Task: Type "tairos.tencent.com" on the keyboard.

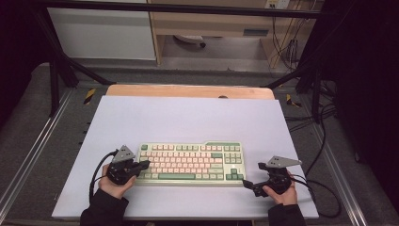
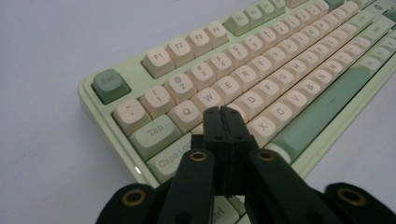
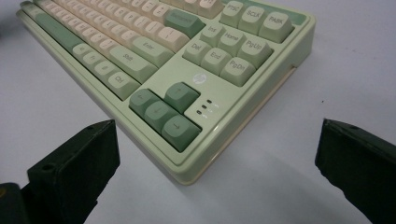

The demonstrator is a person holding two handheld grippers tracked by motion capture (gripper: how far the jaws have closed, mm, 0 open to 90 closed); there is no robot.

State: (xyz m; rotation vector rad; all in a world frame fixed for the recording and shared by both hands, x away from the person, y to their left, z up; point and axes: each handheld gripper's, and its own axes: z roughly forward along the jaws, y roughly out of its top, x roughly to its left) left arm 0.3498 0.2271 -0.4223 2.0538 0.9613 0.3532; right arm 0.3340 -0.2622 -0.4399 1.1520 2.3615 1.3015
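Note:
A pale green keyboard [image 1: 190, 162] with cream and green keys lies on the white mat, near its front edge. My left gripper [image 1: 145, 164] is over the keyboard's left end. In the left gripper view, it [image 2: 222, 112] is shut with nothing held, its tips on or just above the key right of Caps Lock; I cannot tell whether they touch. My right gripper [image 1: 252, 174] stands wide open at the keyboard's right front corner. In the right gripper view the gripper [image 3: 218, 126] has that corner and the arrow keys [image 3: 163, 112] between its jaws, apart from both.
The white mat [image 1: 188, 117] covers a wooden table [image 1: 188, 91] and has bare room behind the keyboard. Black cables [image 1: 324, 188] trail off the right side. Metal rails [image 1: 28, 155] and black frame legs [image 1: 54, 84] flank the table.

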